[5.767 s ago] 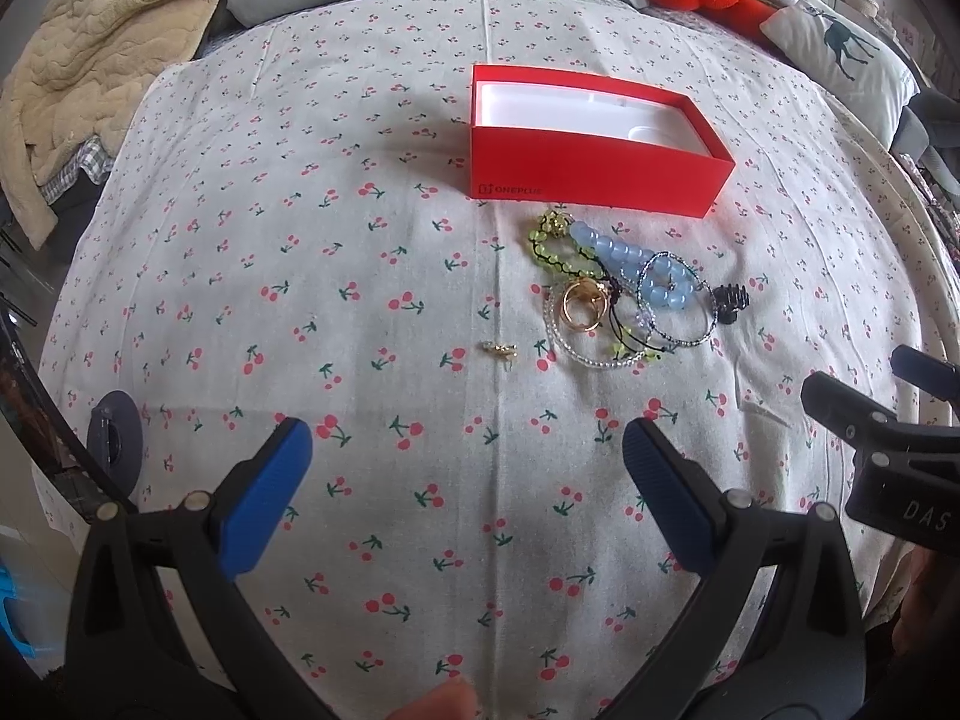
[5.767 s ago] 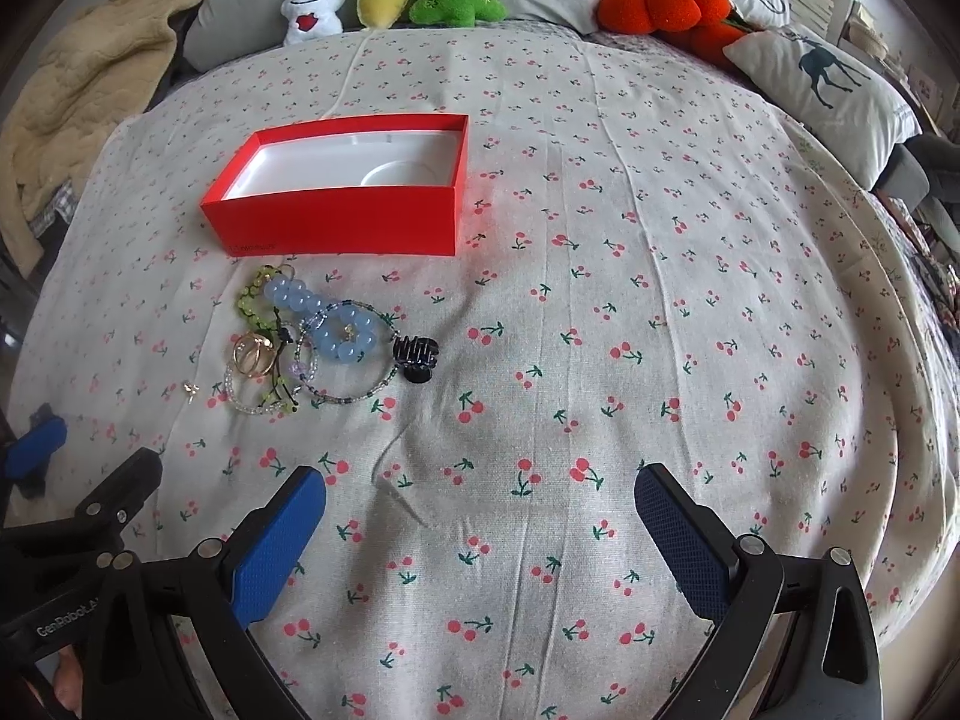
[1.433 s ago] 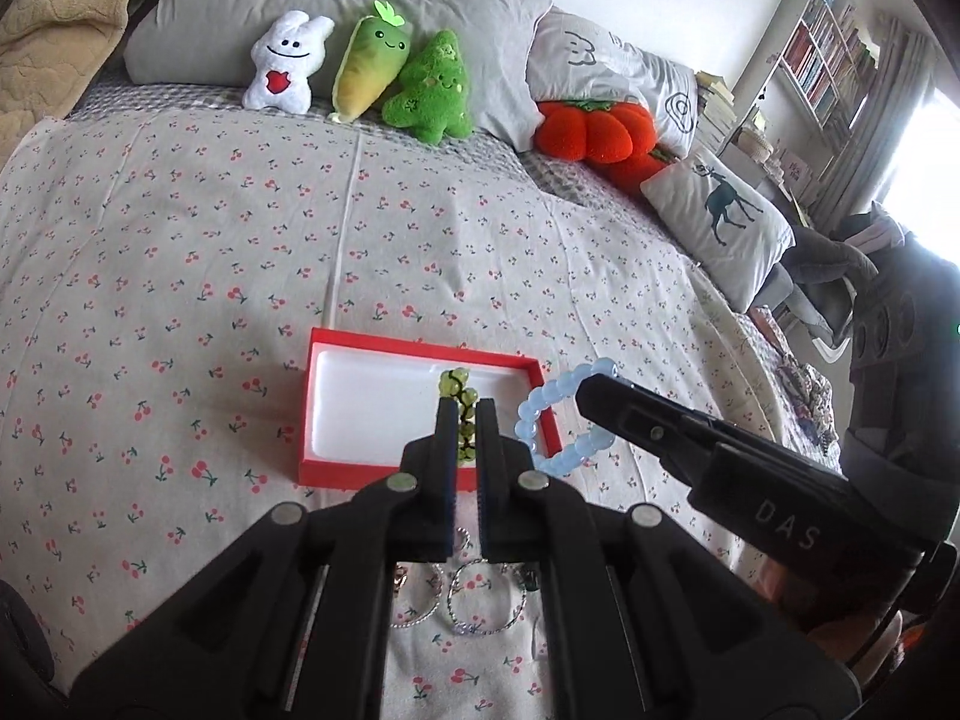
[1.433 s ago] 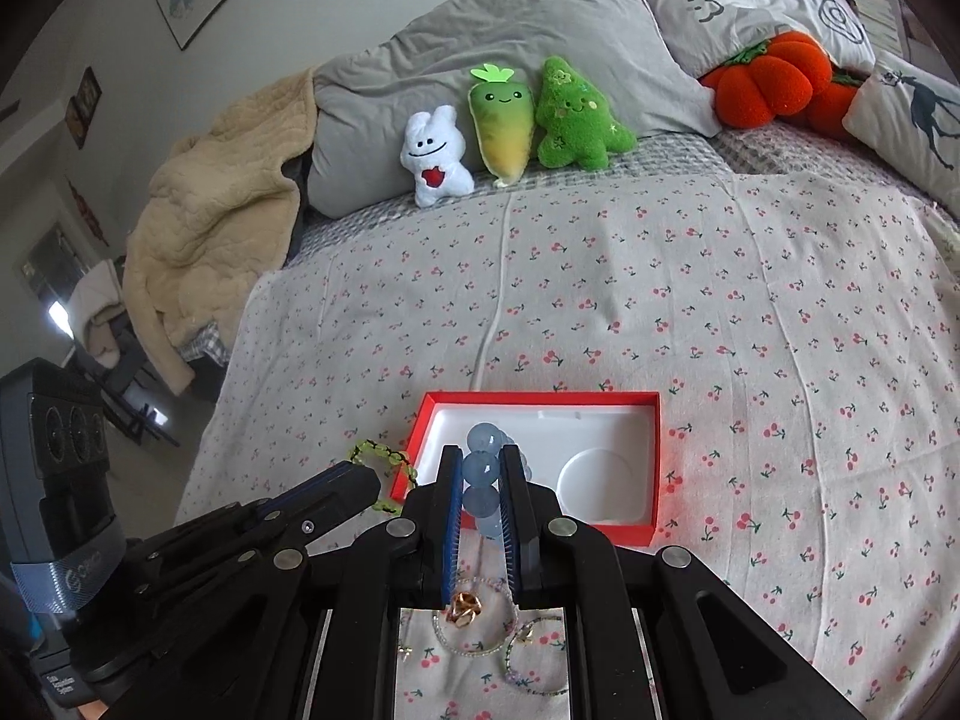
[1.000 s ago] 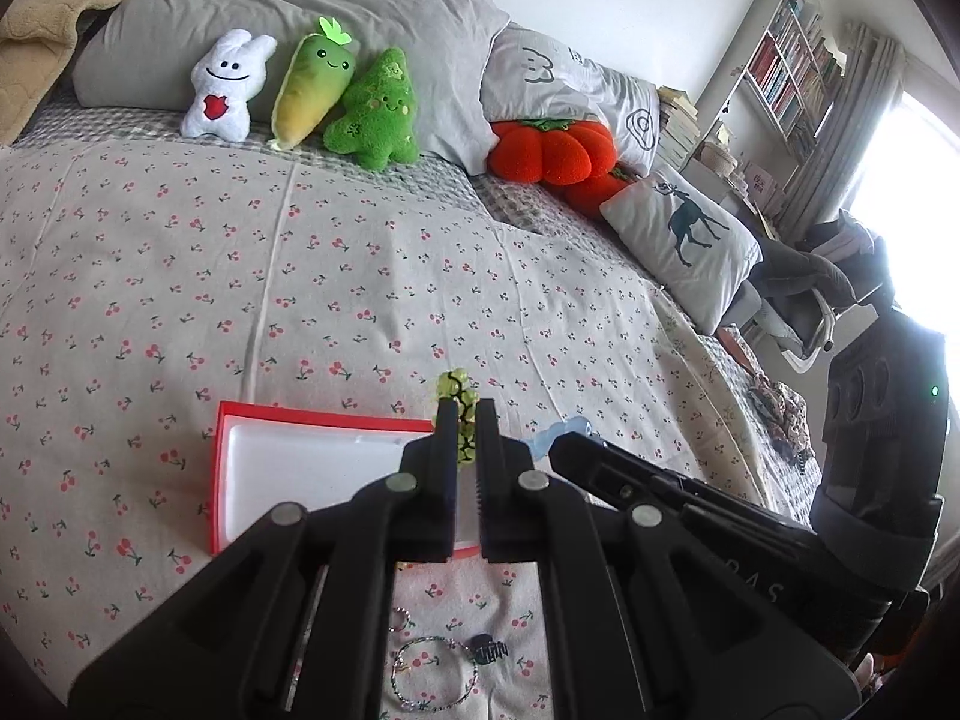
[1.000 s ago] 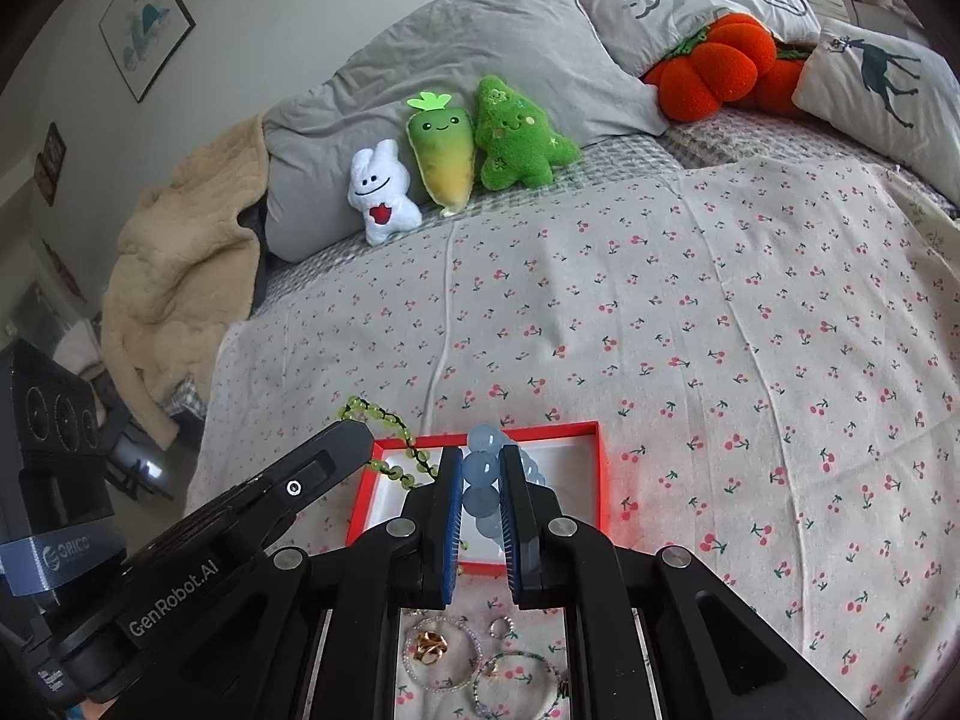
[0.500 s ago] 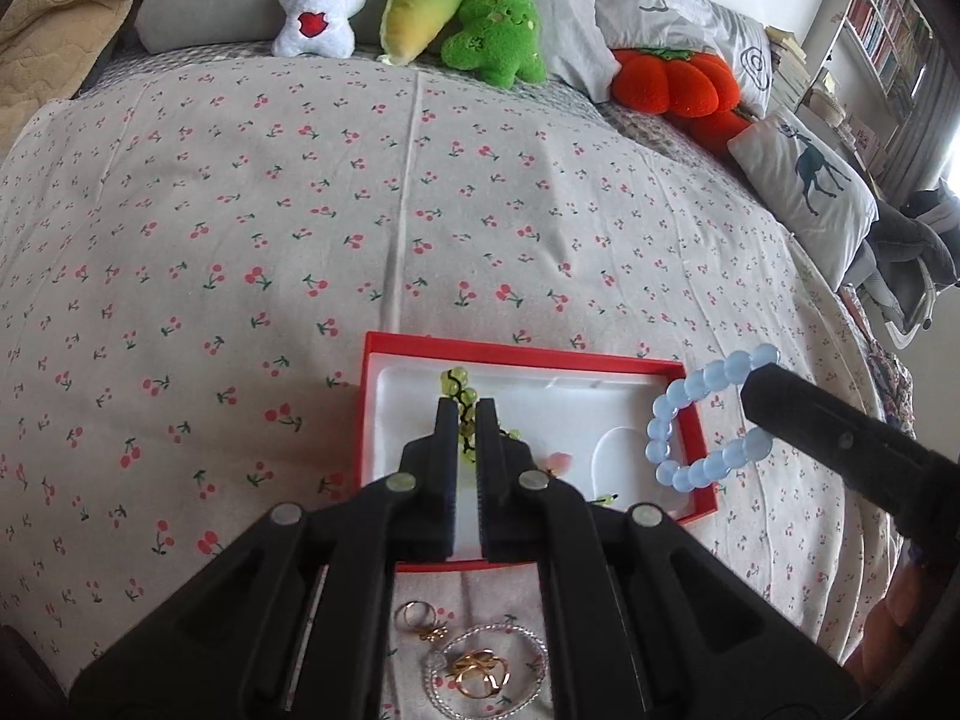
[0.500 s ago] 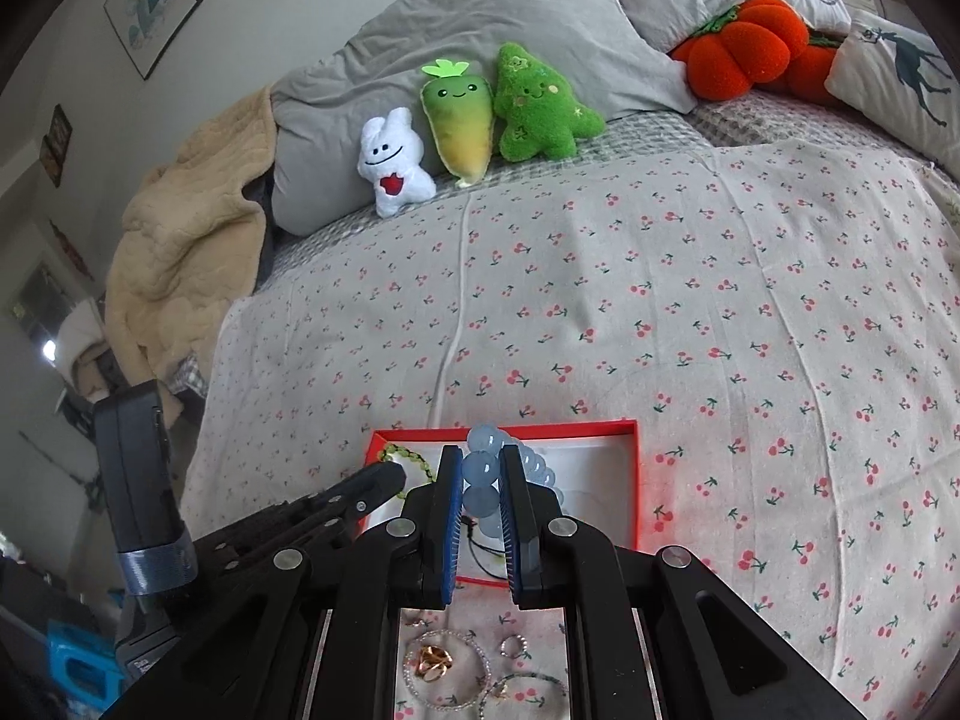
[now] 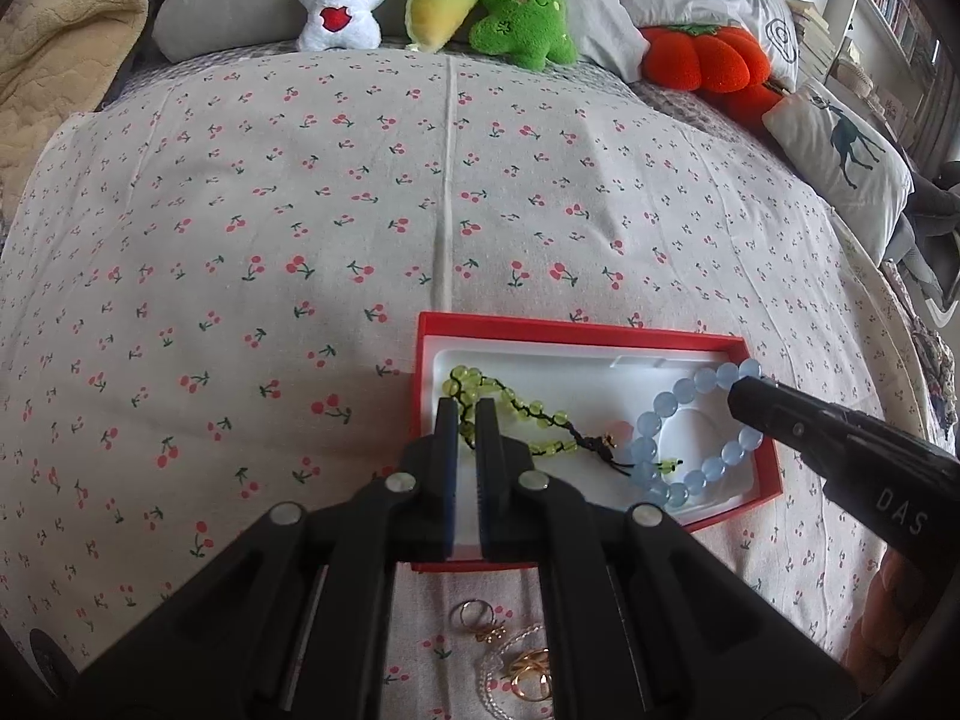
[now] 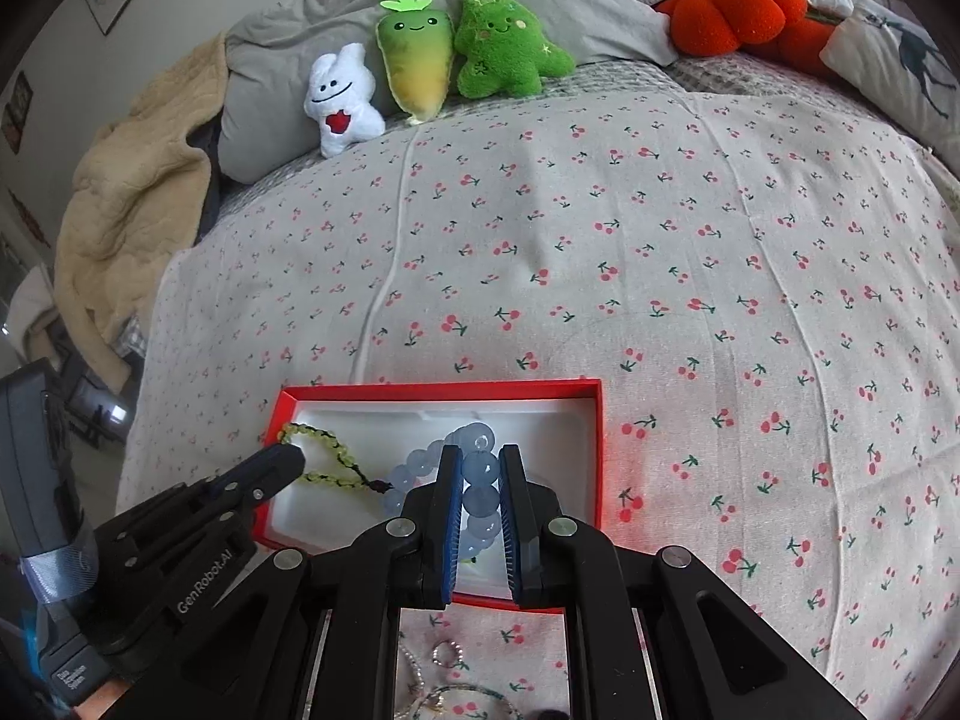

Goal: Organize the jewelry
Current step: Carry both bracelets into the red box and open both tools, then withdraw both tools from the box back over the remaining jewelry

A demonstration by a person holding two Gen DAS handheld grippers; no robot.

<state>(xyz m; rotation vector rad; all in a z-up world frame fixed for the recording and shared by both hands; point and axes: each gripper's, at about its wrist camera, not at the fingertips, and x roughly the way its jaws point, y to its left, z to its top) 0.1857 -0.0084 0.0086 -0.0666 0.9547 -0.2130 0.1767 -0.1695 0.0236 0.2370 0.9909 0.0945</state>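
**A:** Left wrist view first. What is the left hand-held gripper doing?

**B:** Its jaws are nearly together, pinched on the green bead bracelet. The strand lies directly ahead of the tips, inside the red box, and trails away to the right across the white liner toward its dark knot. So its long axis runs left to right, crosswise to the fingers.

**A:** And the other piece?

**B:** The blue bead bracelet sits in the right half of the same box, with the right hand-held gripper coming in from the right and gripping its far loop. Rings lie on the bed, nearer the camera than the box.

**A:** Now the right wrist view.

**B:** The right hand-held gripper is clamped on the blue bead bracelet; beads show between the blue pads. The loop hangs straight ahead and down into the red box, over its middle-right part. The left hand-held gripper is at the box's left end on the green bead bracelet.

**A:** So what does the next move depend on?

**B:** I judge that each bracelet is already above or on the liner, right under its own gripper, so letting go looks enough. The strands nearly meet mid-box and could tangle.
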